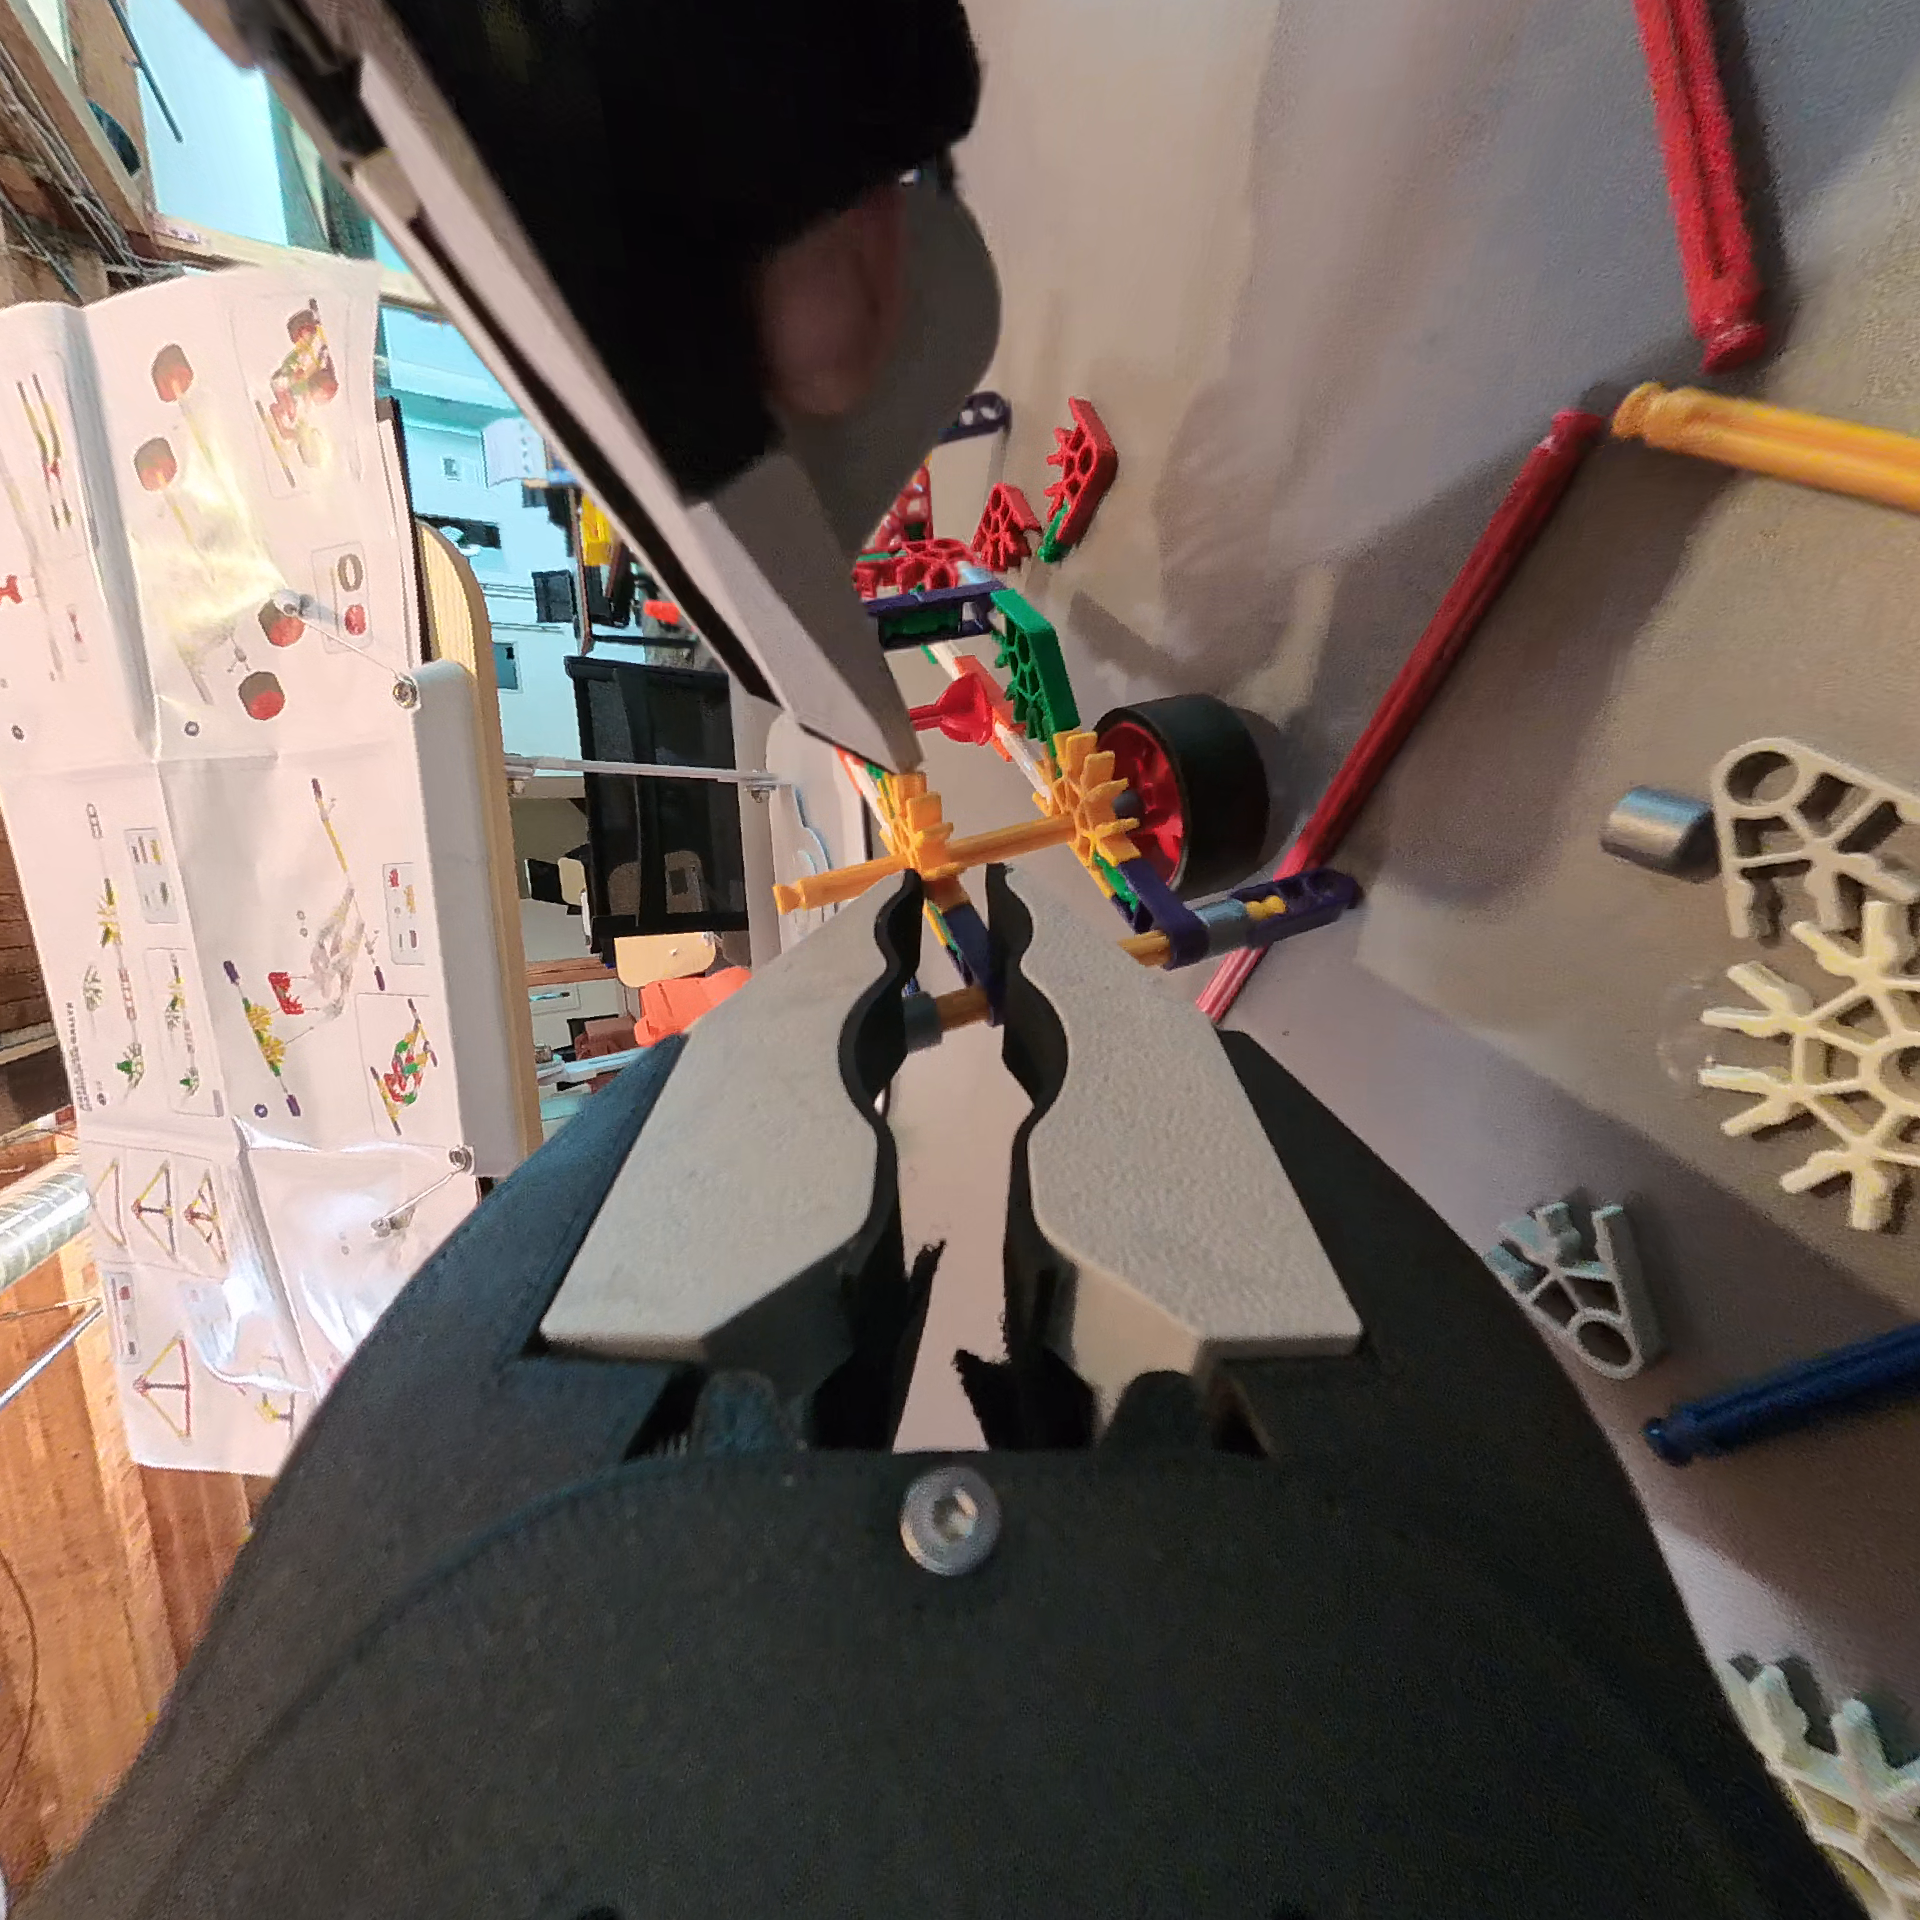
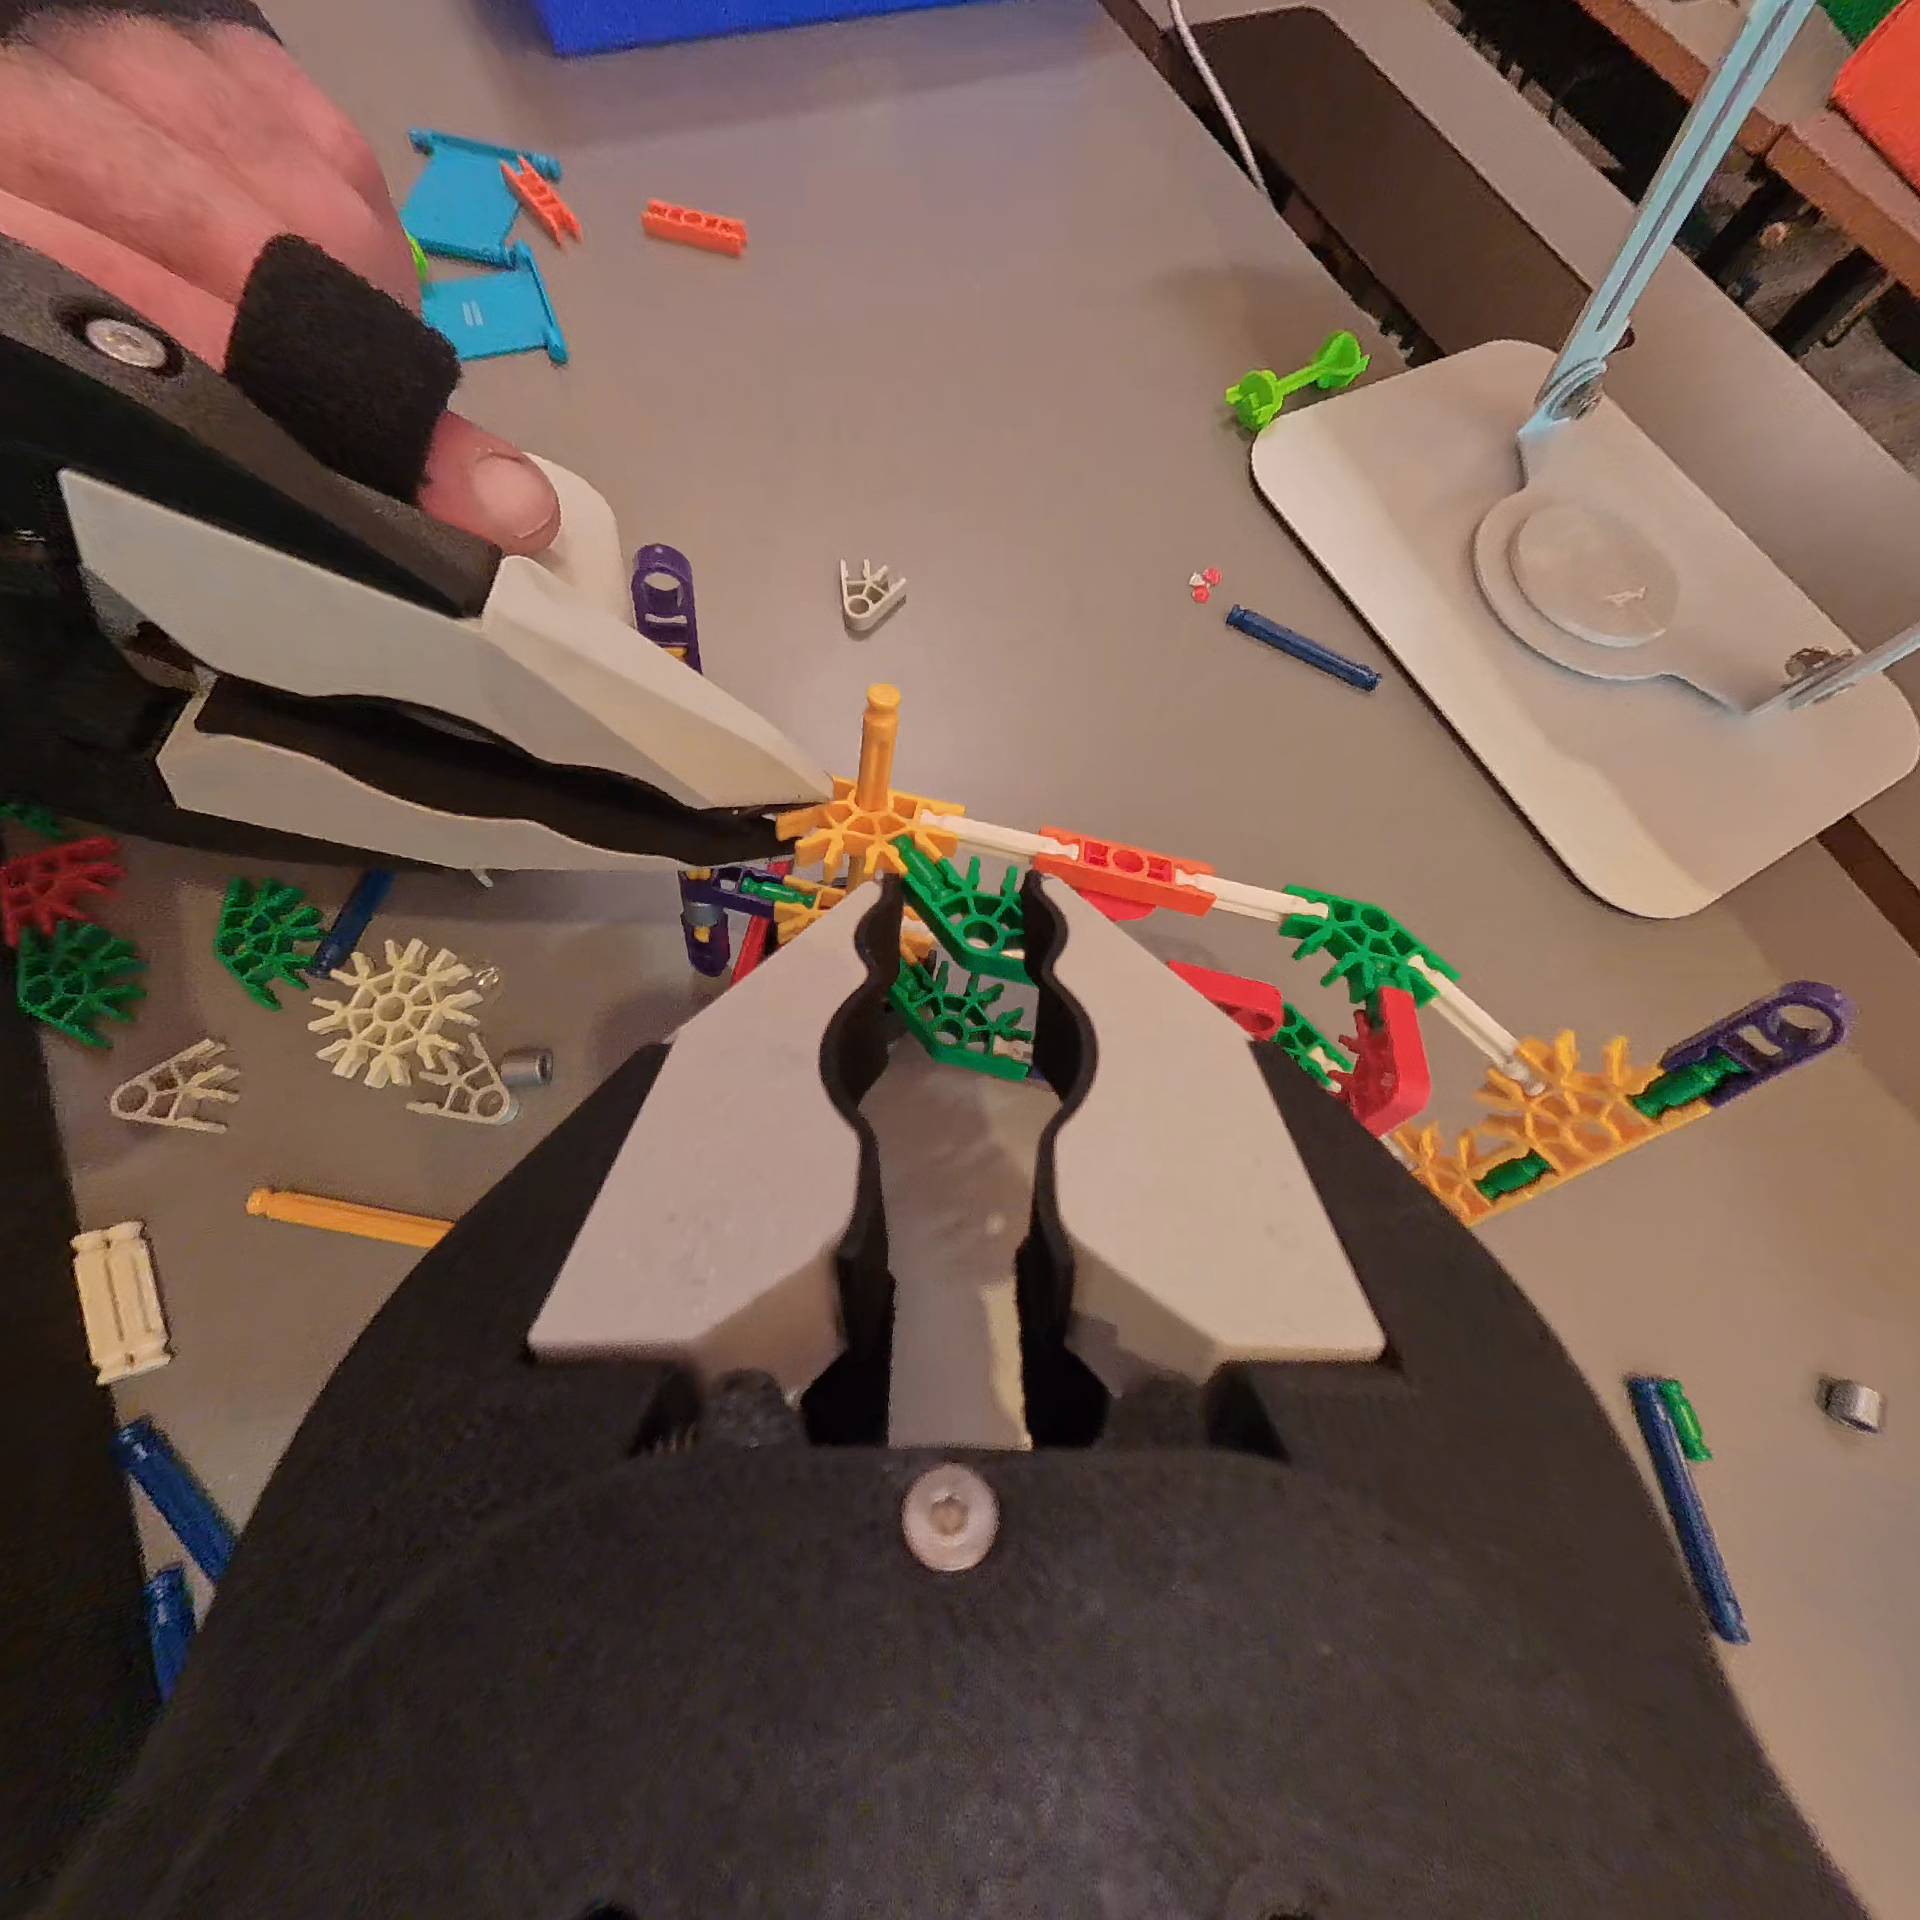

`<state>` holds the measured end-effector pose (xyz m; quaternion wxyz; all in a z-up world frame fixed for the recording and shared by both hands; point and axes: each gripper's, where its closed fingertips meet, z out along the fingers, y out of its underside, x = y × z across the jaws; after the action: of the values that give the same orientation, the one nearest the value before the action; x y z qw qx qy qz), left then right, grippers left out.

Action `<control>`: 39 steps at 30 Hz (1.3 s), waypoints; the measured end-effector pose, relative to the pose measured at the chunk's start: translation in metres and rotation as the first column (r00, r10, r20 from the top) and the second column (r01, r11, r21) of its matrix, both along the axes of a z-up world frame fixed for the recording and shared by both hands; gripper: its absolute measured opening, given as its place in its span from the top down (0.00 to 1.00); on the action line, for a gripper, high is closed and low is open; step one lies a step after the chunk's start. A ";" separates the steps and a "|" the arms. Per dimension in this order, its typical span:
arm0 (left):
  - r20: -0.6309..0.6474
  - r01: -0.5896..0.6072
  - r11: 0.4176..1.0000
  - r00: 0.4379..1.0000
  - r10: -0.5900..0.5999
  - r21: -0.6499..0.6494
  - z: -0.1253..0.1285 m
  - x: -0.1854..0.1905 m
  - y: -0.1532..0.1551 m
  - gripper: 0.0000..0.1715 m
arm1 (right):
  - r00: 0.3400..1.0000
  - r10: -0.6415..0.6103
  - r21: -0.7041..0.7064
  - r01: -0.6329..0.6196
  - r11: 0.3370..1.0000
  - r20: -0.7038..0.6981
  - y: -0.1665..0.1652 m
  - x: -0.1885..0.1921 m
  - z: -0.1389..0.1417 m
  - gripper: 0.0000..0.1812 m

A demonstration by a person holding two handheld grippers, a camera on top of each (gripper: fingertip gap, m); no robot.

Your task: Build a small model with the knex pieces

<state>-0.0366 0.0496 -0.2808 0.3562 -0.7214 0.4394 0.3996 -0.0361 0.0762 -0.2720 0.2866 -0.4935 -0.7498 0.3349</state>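
Left gripper point(image 1: 956, 888): jaws closed onto the rim of a yellow connector point(image 2: 868, 821), coming in flat from 9 o'clock in the right wrist view. It looks like a steadying hold. It pins the near end of the toy model point(image 2: 1122, 862) so that end sits raised instead of flopping onto the bench point(image 2: 987, 416). A person's hand point(image 2: 208, 156) wraps this gripper, one fingertip resting on the upper finger.

Right gripper point(image 2: 956, 894): jaws parted, narrow gap. The tips sit just below the same yellow connector and straddle a green connector point(image 2: 971, 914). The left tip is beside the lower part of the yellow rod point(image 2: 880, 727) that stands upright through the hub. No clear clamp on anything. In the left wrist view its tip touches the yellow connector from 11 o'clock.

The model is at mid-bench, a chain of white rods and coloured connectors running toward 4 o'clock. Its far end lies on the bench. A black wheel with a red hub point(image 1: 1195, 795) sits on its axle, on the side away from the left gripper.

Loose parts are scattered within reach:
- a cream snowflake connector point(image 2: 395, 1008) at 8 o'clock
- a blue rod point(image 2: 1299, 646) at 2 o'clock

A grey lamp base point(image 2: 1558, 623) stands at 2 o'clock. An instruction sheet point(image 1: 208, 727) hangs upright at 9 o'clock in the left wrist view, facing the work.
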 end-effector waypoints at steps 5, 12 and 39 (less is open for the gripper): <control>0.062 -0.009 1.000 0.998 0.008 0.016 0.008 0.002 -0.008 0.87 | 1.000 0.018 -0.044 -0.018 0.999 0.008 0.000 0.005 0.000 0.90; 0.560 -0.222 0.975 0.807 0.191 -0.012 0.010 -0.004 -0.027 0.66 | 1.000 0.022 -0.070 -0.021 0.997 0.011 0.000 0.010 0.000 0.90; 0.767 -0.162 0.971 0.596 0.239 -0.177 -0.013 -0.023 -0.024 0.96 | 0.958 0.225 -0.109 -0.208 0.972 0.177 -0.072 0.061 -0.024 0.89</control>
<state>-0.0600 0.0259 -0.2941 0.4321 -0.8827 0.1733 0.0631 0.0252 0.0041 -0.2959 0.1539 -0.4501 -0.8073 0.3493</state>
